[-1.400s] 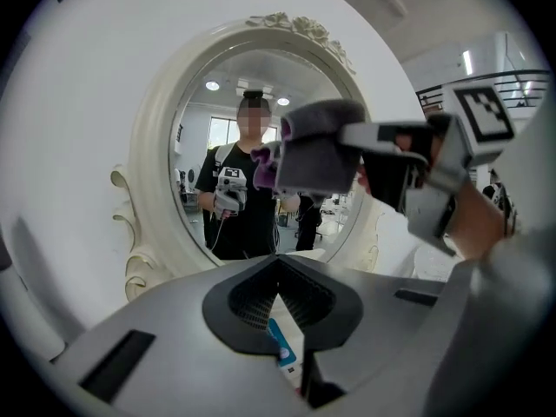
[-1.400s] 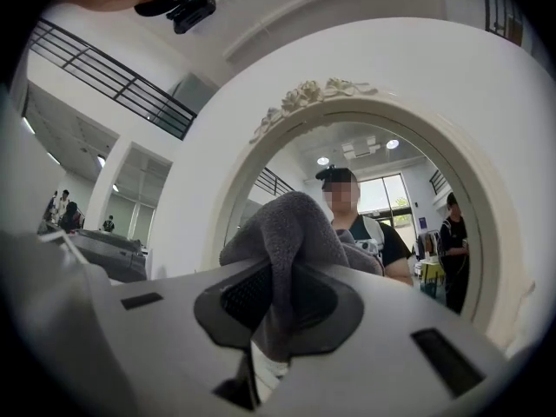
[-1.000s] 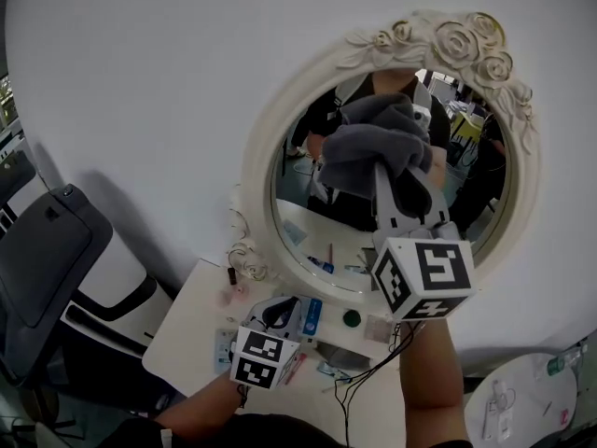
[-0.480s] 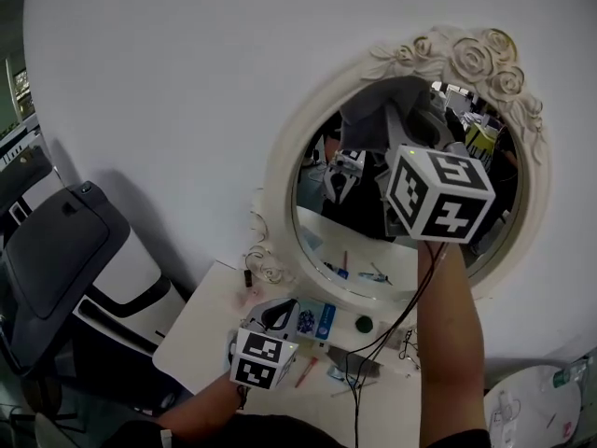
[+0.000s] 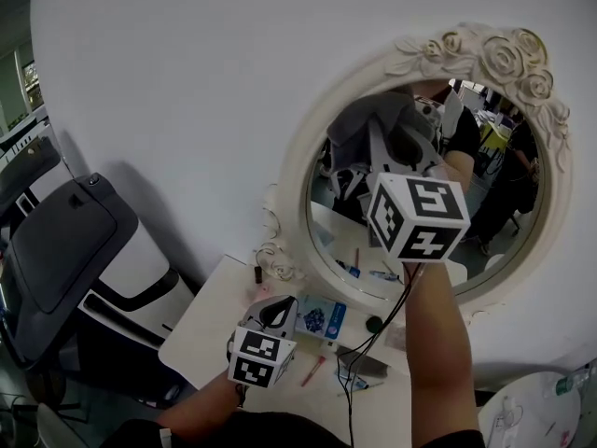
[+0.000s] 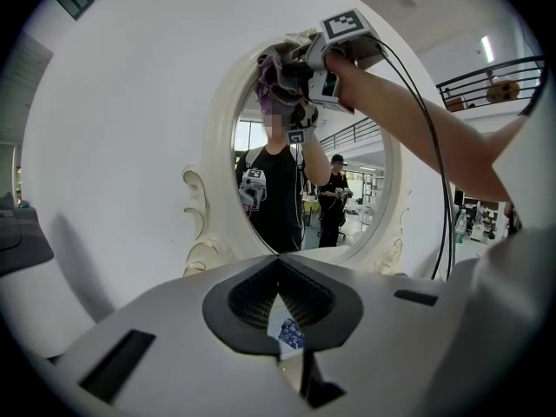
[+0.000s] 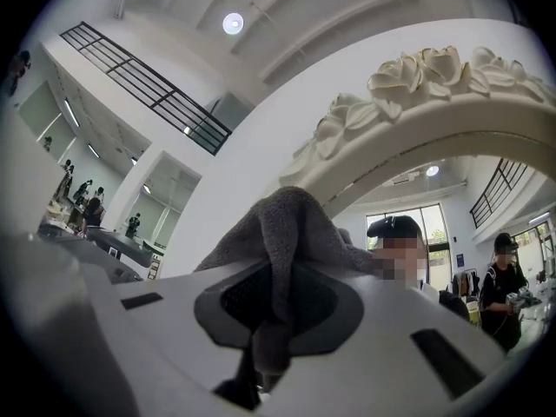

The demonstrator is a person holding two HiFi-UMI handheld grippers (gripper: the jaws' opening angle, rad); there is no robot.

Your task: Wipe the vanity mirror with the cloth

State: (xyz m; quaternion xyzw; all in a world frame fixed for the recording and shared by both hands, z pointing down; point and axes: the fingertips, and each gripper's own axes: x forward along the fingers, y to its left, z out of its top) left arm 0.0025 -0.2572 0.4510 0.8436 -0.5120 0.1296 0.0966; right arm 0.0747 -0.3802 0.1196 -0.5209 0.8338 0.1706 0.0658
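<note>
Mirror [image 5: 499, 222] | right gripper [image 7: 274, 320] clamps cloth [image 7: 295, 224] near top rim | left gripper [image 6: 282, 320] closed, empty | risk: cloth may snag carved frame [image 7: 408, 81], slip free.

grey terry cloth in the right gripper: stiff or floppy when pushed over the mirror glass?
Likely floppy: the grey terry cloth drapes in loose folds over the right gripper, whose jaws pinch one fold. Probably light and soft, so it may bunch rather than slide flat against the cream-framed mirror.
</note>
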